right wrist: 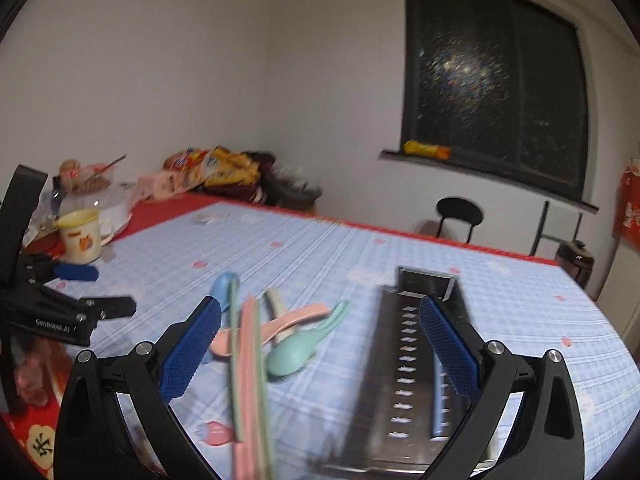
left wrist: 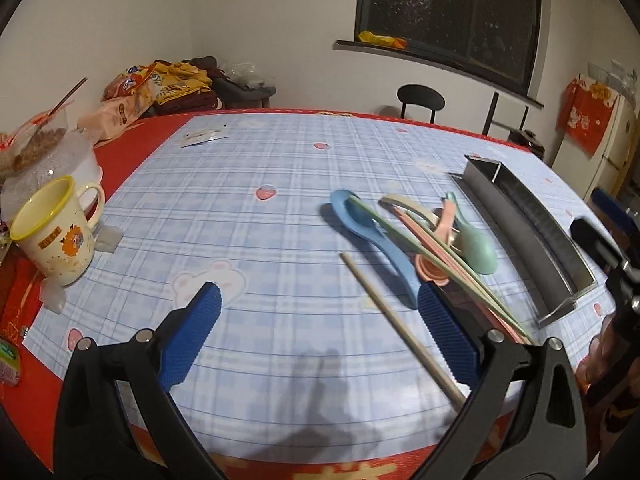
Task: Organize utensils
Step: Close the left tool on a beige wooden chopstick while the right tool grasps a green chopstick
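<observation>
Utensils lie heaped in the left wrist view toward the right edge of the surface [left wrist: 280, 168]: a blue spoon [left wrist: 372, 232], a green spoon [left wrist: 476, 244], a pink spoon [left wrist: 444, 224] and long chopsticks [left wrist: 440, 256], just beside the metal tray [left wrist: 532, 240]. A lone wooden chopstick [left wrist: 400, 320] runs between the left gripper [left wrist: 320, 300] fingers; its jaws stand wide apart and hold nothing. Judging by this, closing squarely across that stick, low to the cloth, would give a clean pick.

From the right wrist view, somewhat blurred, the right gripper [right wrist: 320, 312] is likewise spread wide and empty, above the pile and the tray [right wrist: 404, 360]. A blue utensil [right wrist: 438, 400] already lies in the tray. Taking one piece at a time and laying it lengthwise there should avoid tangling.
</observation>
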